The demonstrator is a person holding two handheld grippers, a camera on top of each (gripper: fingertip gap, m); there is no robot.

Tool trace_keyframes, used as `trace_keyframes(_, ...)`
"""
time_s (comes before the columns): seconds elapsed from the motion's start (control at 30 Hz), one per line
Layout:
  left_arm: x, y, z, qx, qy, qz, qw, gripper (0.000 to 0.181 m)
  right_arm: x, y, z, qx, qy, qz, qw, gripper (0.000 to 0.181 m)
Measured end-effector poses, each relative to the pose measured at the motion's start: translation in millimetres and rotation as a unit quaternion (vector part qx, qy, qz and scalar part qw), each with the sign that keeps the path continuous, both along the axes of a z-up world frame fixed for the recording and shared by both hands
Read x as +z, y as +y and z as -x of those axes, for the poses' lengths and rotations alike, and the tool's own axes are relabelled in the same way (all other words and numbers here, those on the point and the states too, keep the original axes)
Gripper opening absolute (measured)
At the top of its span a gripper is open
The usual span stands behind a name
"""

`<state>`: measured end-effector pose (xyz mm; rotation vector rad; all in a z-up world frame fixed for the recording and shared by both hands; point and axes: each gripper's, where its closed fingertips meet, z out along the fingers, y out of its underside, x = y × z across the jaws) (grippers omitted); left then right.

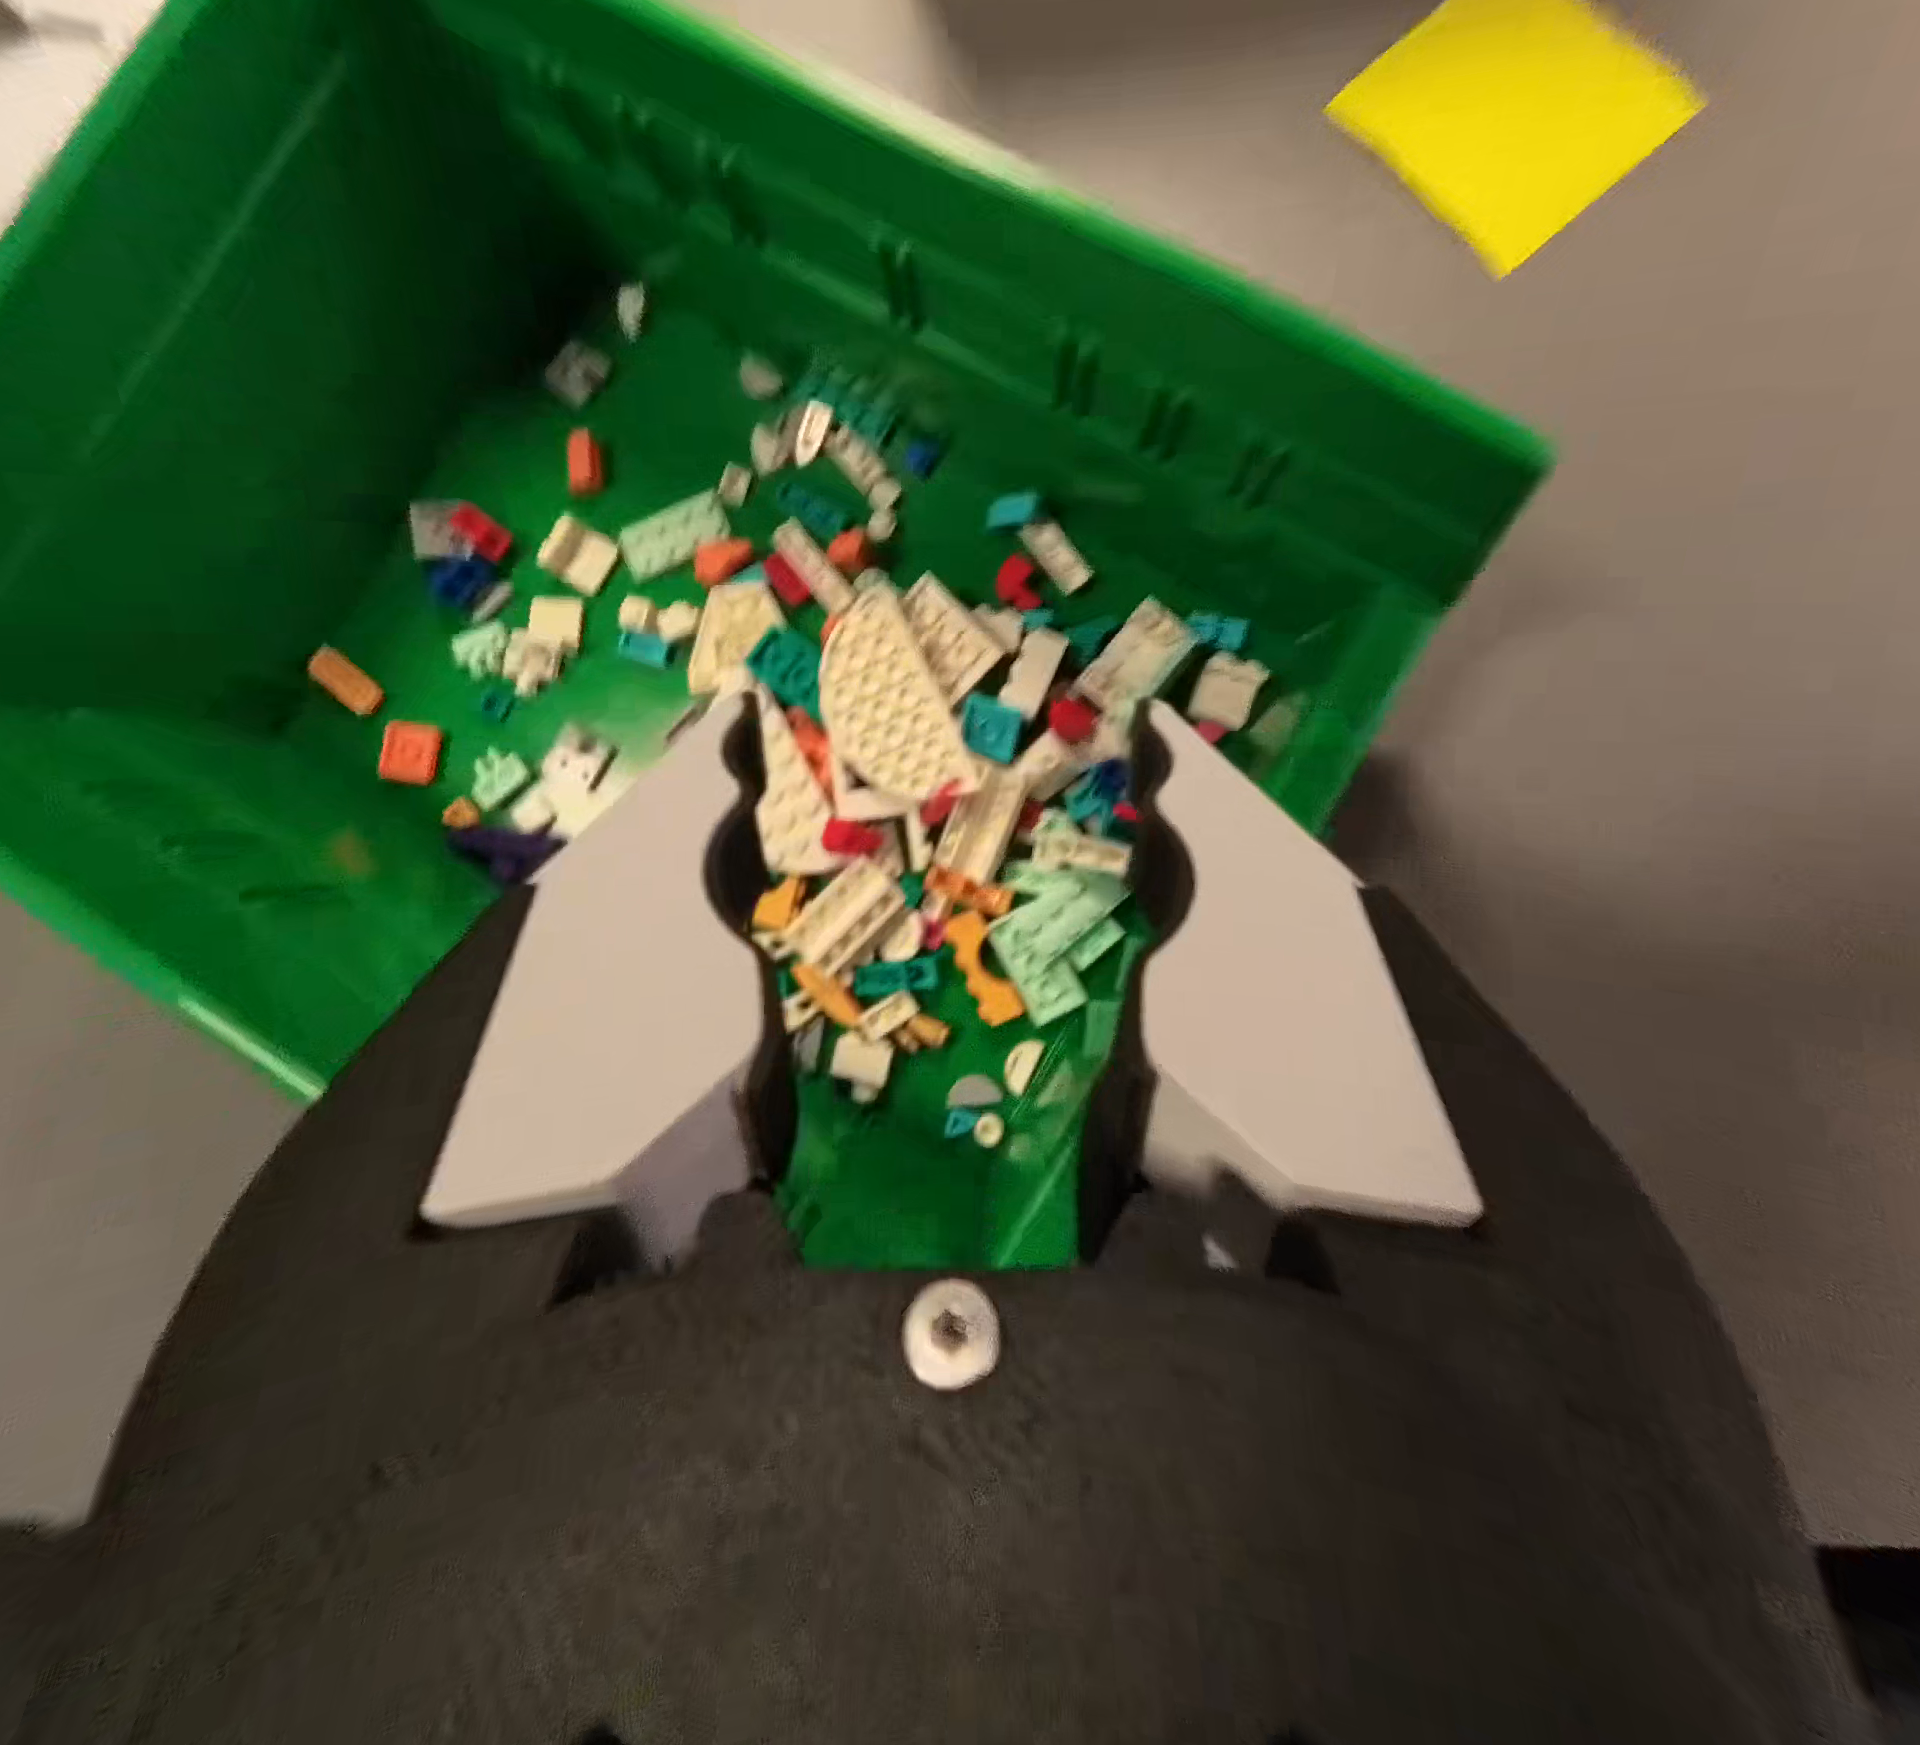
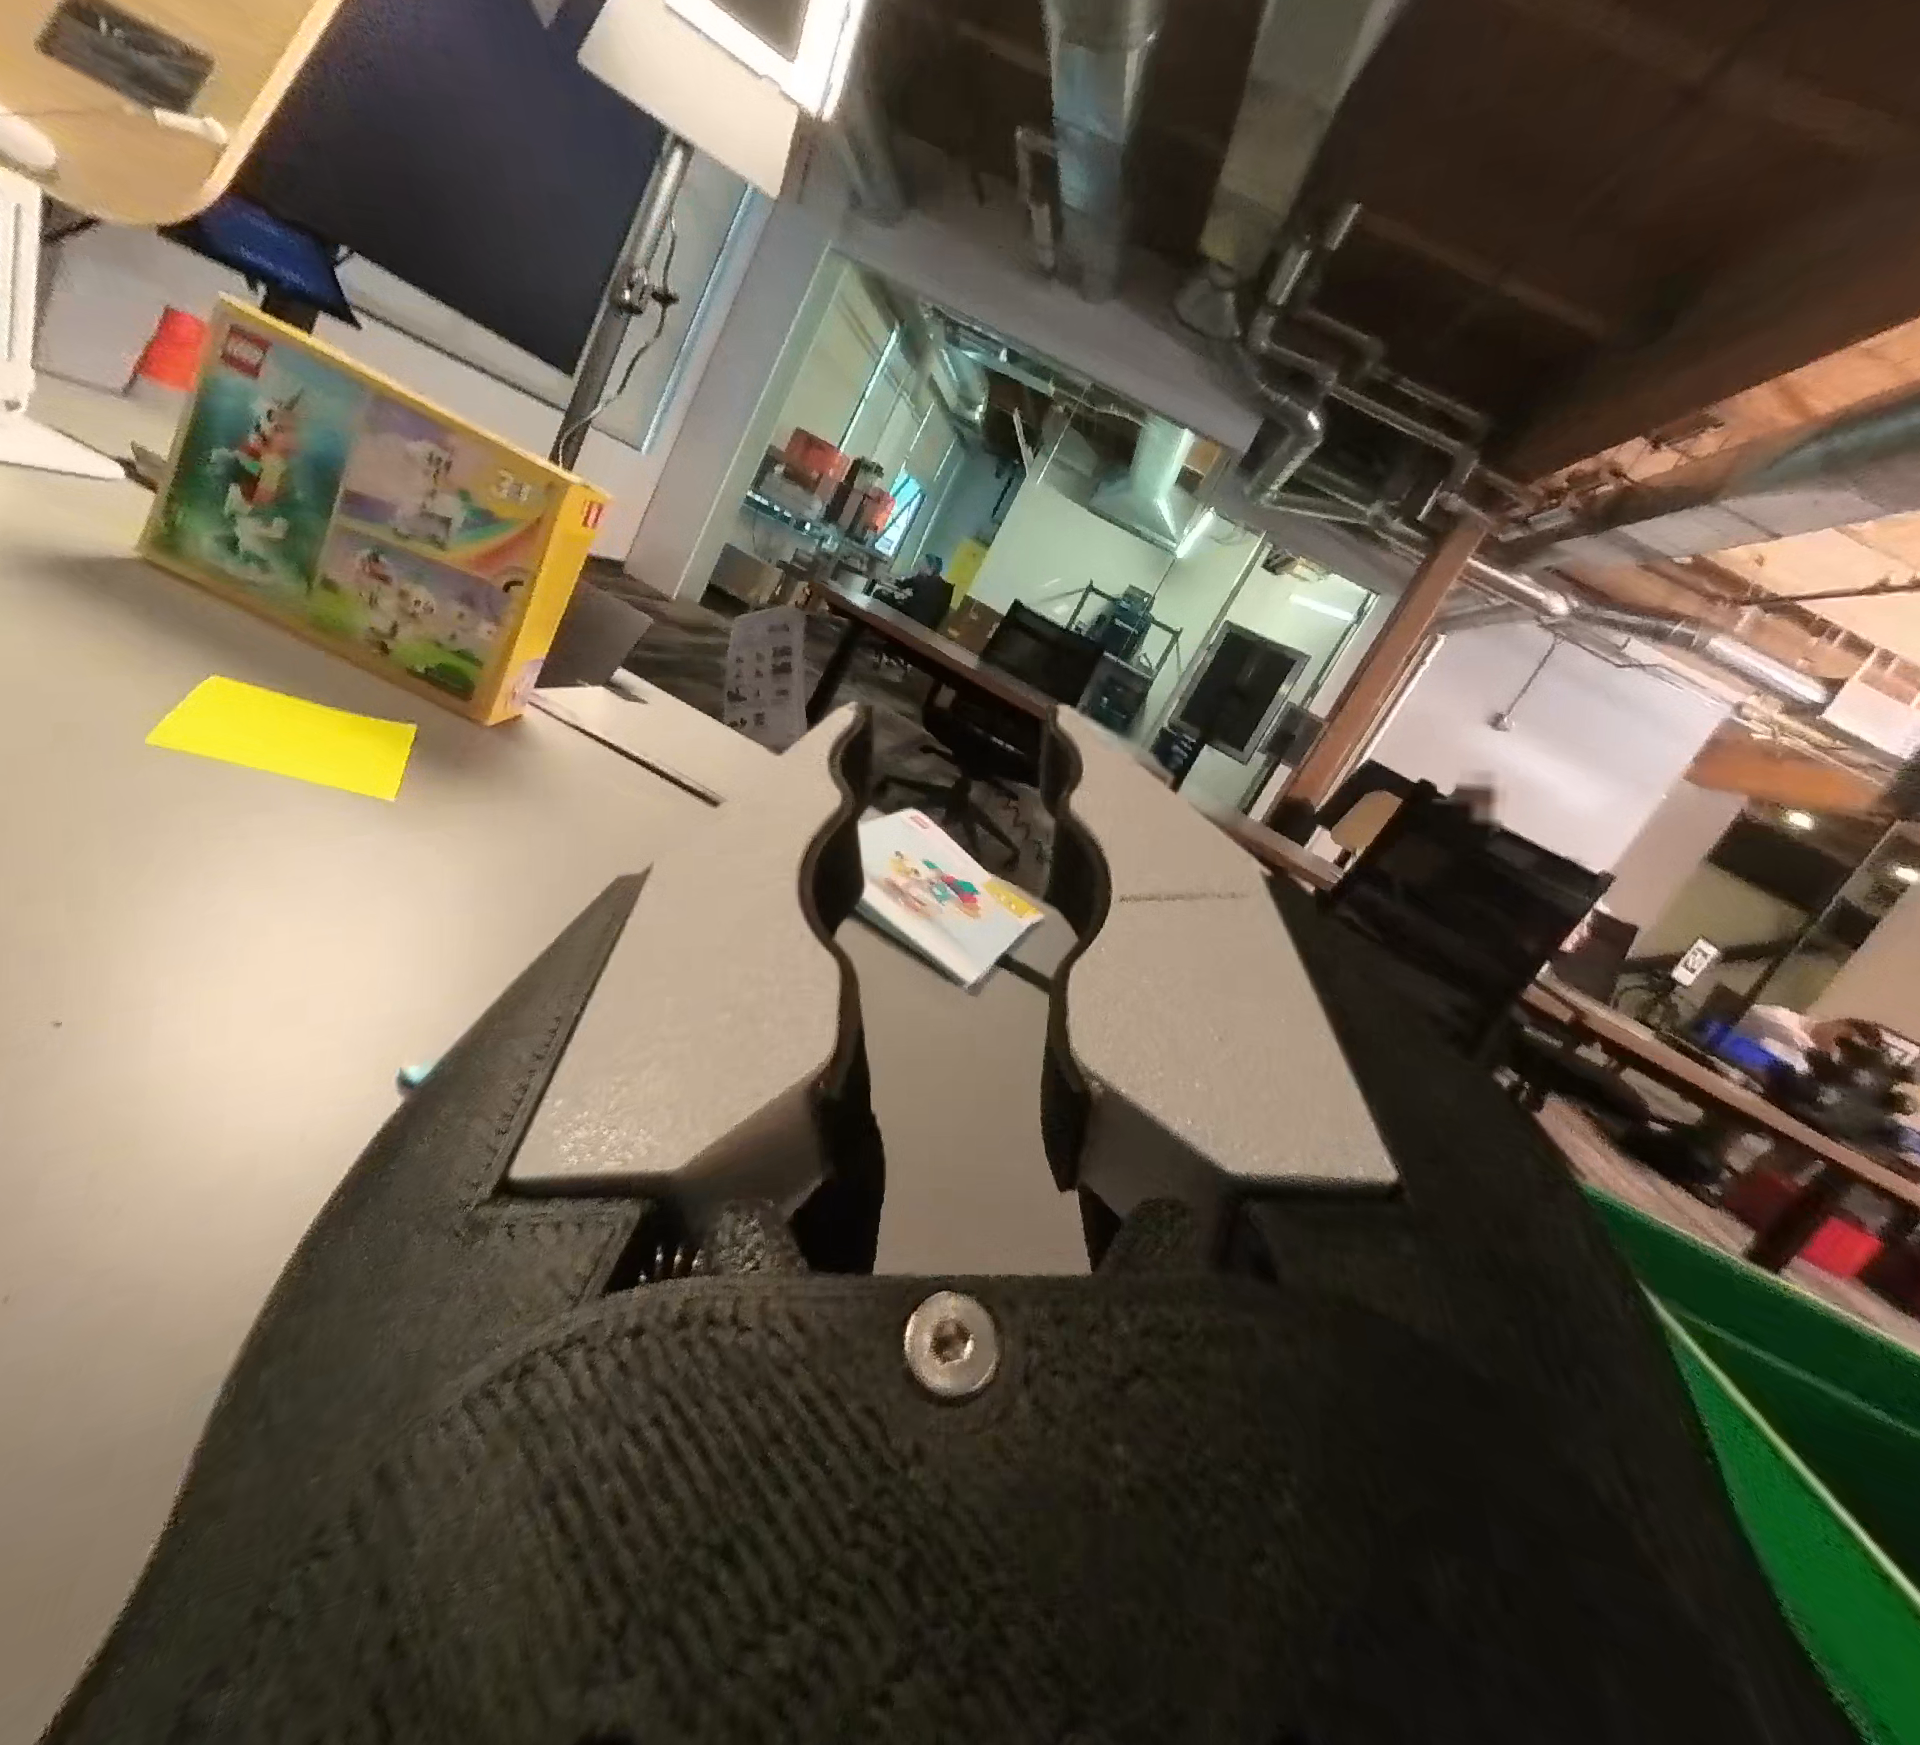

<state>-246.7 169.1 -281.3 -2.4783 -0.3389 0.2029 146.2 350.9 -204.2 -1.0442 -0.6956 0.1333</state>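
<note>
Hovering above a green bin [image 1: 312,261], the left gripper [image 1: 940,708] points down into it with its grey fingers [image 1: 623,968] spread apart and nothing between them. Directly below the tips, against the bin's near wall, lies a heap of small building bricks [image 1: 914,760] in white, teal, orange, red and mint; a large white studded plate [image 1: 894,708] sits on top of the heap. Looser bricks are scattered across the bin floor toward its far left corner, among them two orange pieces [image 1: 410,750]. The left wrist view is blurred, so finer detail of the pieces cannot be told. Beyond the bin's far wall a yellow paper square [image 1: 1517,106] lies flat on the grey desk [image 1: 1558,760]. The right gripper [image 2: 961,729] is held low over the desk beside the bin's edge at lower right, likewise parted and empty. Past its tips a printed booklet [image 2: 935,895] lies on the desk. Farther left is the yellow square, and behind it, toward the desk's far edge, a yellow-edged toy box [image 2: 364,542] stands upright.
</note>
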Motion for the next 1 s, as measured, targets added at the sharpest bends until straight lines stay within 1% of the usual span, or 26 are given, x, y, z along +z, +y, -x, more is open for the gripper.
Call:
trace_keyframes(0.07, -15.2, -6.1, 5.5, 0.012, -0.004, 0.051, 0.999, 0.094, 6.6, -3.3, -4.8, -0.004, 0.0, -0.022, 1.0, 0.029)
trace_keyframes(0.13, -15.6, -5.9, 10.5, 0.029, 0.021, 0.061, 0.997, 0.121, 17.2, -2.5, -20.4, -0.047, -0.016, -0.06, 0.997, 0.027)
trace_keyframes(0.17, -10.2, -2.6, 8.1, 0.027, 0.038, 0.052, 0.998, 0.126, 25.7, -2.4, -33.1, -0.07, -0.017, -0.078, 0.994, 0.027)
trace_keyframes(0.2, 0.0, 5.0, 0.9, 0.014, 0.055, 0.024, 0.998, 0.13, 34.7, -3.8, -47.5, -0.087, -0.013, -0.092, 0.992, 0.027)
trace_keyframes(0.23, 12.6, 15.1, -13.1, -0.007, 0.064, -0.015, 0.998, 0.13, 43.0, -6.9, -62.8, -0.097, -0.004, -0.102, 0.99, 0.027)
trace_keyframes(0.3, 38.7, 37.5, -57.5, -0.072, 0.061, -0.104, 0.99, 0.129, 52.4, -13.9, -89.8, -0.093, 0.005, -0.095, 0.991, 0.024)
trace_keyframes(0.33, 50.9, 48.5, -86.3, -0.115, 0.055, -0.152, 0.98, 0.125, 51.7, -15.3, -98.8, -0.079, -0.004, -0.071, 0.994, 0.022)
trace_keyframes(0.37, 61.3, 58.6, -120.4, -0.166, 0.04, -0.202, 0.965, 0.114, 44.3, -16.3, -101.4, -0.048, -0.028, -0.029, 0.998, 0.022)
trace_keyframes(0.4, 67.7, 66.0, -163.3, -0.232, 0.007, -0.245, 0.941, 0.1, 30.4, -18.4, -100.0, -0.002, -0.061, 0.028, 0.998, 0.022)
trace_keyframes(0.43, 69.5, 68.8, -211.0, -0.304, -0.042, -0.272, 0.912, 0.087, 14.3, -20.7, -101.1, 0.035, -0.085, 0.092, 0.992, 0.027)
trace_keyframes(0.47, 67.2, 68.6, -256.1, -0.373, -0.089, -0.283, 0.879, 0.074, -1.8, -24.0, -103.8, 0.065, -0.098, 0.155, 0.981, 0.026)
trace_keyframes(0.5, 59.4, 69.1, -293.8, -0.43, -0.123, -0.277, 0.85, 0.063, -17.7, -30.8, -105.0, 0.1, -0.11, 0.211, 0.966, 0.026)
trace_keyframes(0.53, 46.2, 73.4, -323.4, -0.471, -0.146, -0.257, 0.831, 0.059, -30.7, -38.1, -108.1, 0.122, -0.121, 0.253, 0.952, 0.027)
trace_keyframes(0.57, 31.3, 79.8, -348.3, -0.505, -0.159, -0.233, 0.816, 0.047, -39.5, -41.2, -116.6, 0.115, -0.131, 0.274, 0.946, 0.026)
trace_keyframes(0.6, 16.7, 87.0, -370.6, -0.53, -0.174, -0.208, 0.804, 0.043, -45.7, -42.5, -129.0, 0.088, -0.141, 0.284, 0.944, 0.025)
trace_keyframes(0.63, 4.8, 92.3, -392.6, -0.553, -0.195, -0.185, 0.789, 0.042, -49.9, -44.4, -143.4, 0.057, -0.147, 0.295, 0.942, 0.026)
trace_keyframes(0.67, -2.4, 95.9, -414.2, -0.574, -0.22, -0.172, 0.77, 0.042, -52.7, -49.0, -157.1, 0.033, -0.147, 0.308, 0.939, 0.027)
trace_keyframes(0.7, -8.6, 101.5, -432.4, -0.585, -0.238, -0.161, 0.758, 0.043, -55.0, -55.5, -169.0, 0.018, -0.138, 0.323, 0.936, 0.028)
trace_keyframes(0.73, -15.0, 107.3, -448.0, -0.593, -0.246, -0.149, 0.752, 0.043, -58.4, -61.8, -180.2, 0.006, -0.124, 0.342, 0.931, 0.028)
trace_keyframes(0.77, -18.9, 110.0, -463.2, -0.609, -0.247, -0.14, 0.74, 0.043, -64.1, -67.4, -190.8, -0.006, -0.109, 0.366, 0.924, 0.028)
trace_keyframes(0.8, -23.1, 114.5, -475.7, -0.621, -0.237, -0.133, 0.735, 0.043, -71.9, -72.4, -200.2, -0.016, -0.099, 0.388, 0.916, 0.029)
trace_keyframes(0.83, -29.4, 121.0, -484.9, -0.626, -0.22, -0.122, 0.738, 0.043, -80.4, -75.6, -209.0, -0.027, -0.092, 0.405, 0.909, 0.03)
trace_keyframes(0.9, -45.7, 131.2, -499.5, -0.628, -0.197, -0.074, 0.749, 0.043, -99.2, -75.8, -221.7, -0.052, -0.067, 0.439, 0.895, 0.032)
trace_keyframes(0.97, -44.1, 132.0, -520.8, -0.636, -0.226, -0.062, 0.735, 0.043, -120.2, -72.5, -230.6, -0.092, -0.038, 0.482, 0.87, 0.04)
trace_keyframes(1.0, -42.7, 133.1, -529.7, -0.639, -0.232, -0.06, 0.731, 0.044, -126.8, -70.1, -233.8, -0.112, -0.034, 0.485, 0.867, 0.048)
